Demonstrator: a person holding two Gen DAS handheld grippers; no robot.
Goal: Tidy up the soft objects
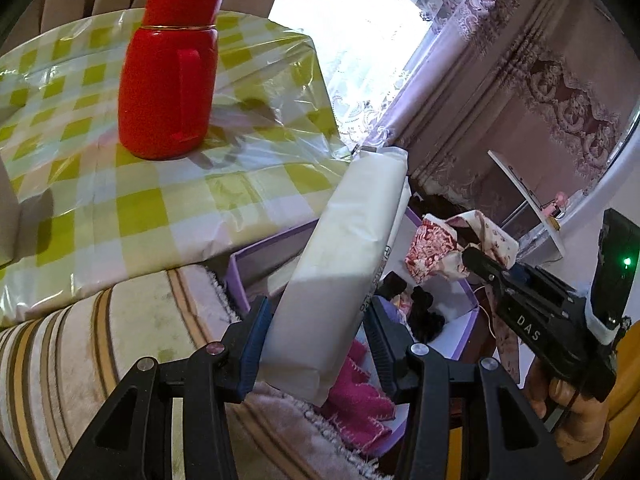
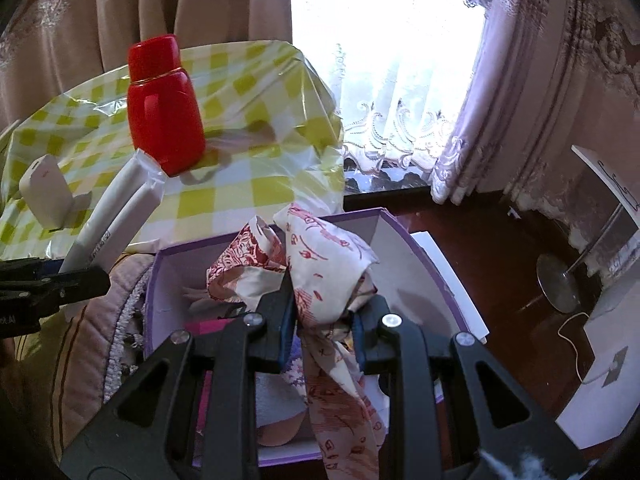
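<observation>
My left tongs point(image 1: 316, 340) clamp a white tissue pack point(image 1: 344, 256); my right tongs point(image 2: 322, 320) pinch a red-printed cloth point(image 2: 328, 264) above the purple box point(image 2: 404, 240).

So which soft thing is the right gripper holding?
The red-patterned cloth, bunched between the right gripper fingers over the purple box. The left gripper holds the plain white pack.

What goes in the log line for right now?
left tongs: shut on white pack | right tongs: shut on patterned cloth over purple box | red flask: on table, untouched
</observation>
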